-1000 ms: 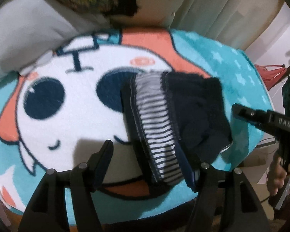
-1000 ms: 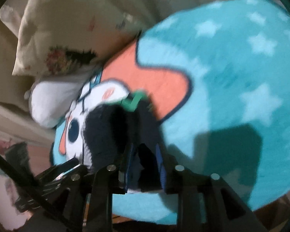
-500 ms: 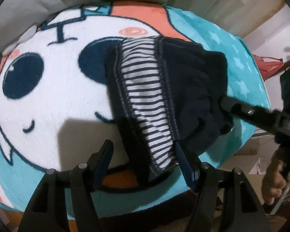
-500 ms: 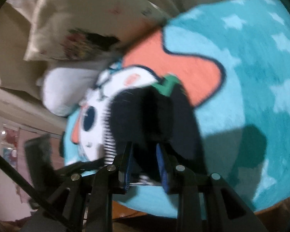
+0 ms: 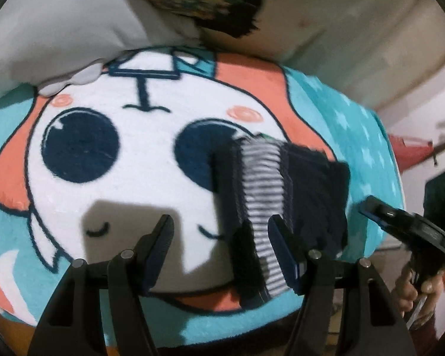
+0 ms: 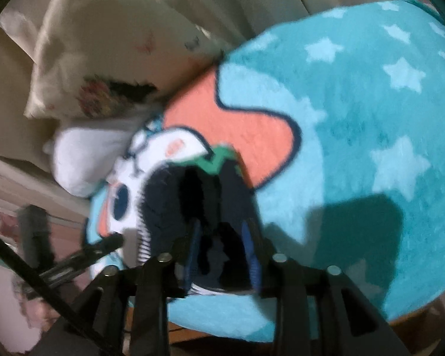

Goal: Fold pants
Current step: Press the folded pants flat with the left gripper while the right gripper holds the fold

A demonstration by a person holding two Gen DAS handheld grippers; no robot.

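- Plush teal blanket with a white-and-orange cartoon face covers the bed; pale pillows lie at its far edge.
- Folded dark navy pants with a striped lining lie on the blanket, beside the printed right eye.
- Left gripper: fingers spread, above the blanket, gripping nothing.
- Right gripper: fingers have just been opening; the pants' edge sits between them, pads apart from the cloth.

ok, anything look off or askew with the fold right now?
Nothing damaged. The folded pants sit as a compact bundle on the cartoon blanket, striped inner side up. The right gripper has just been opening, and the dark fabric lies between its jaws.
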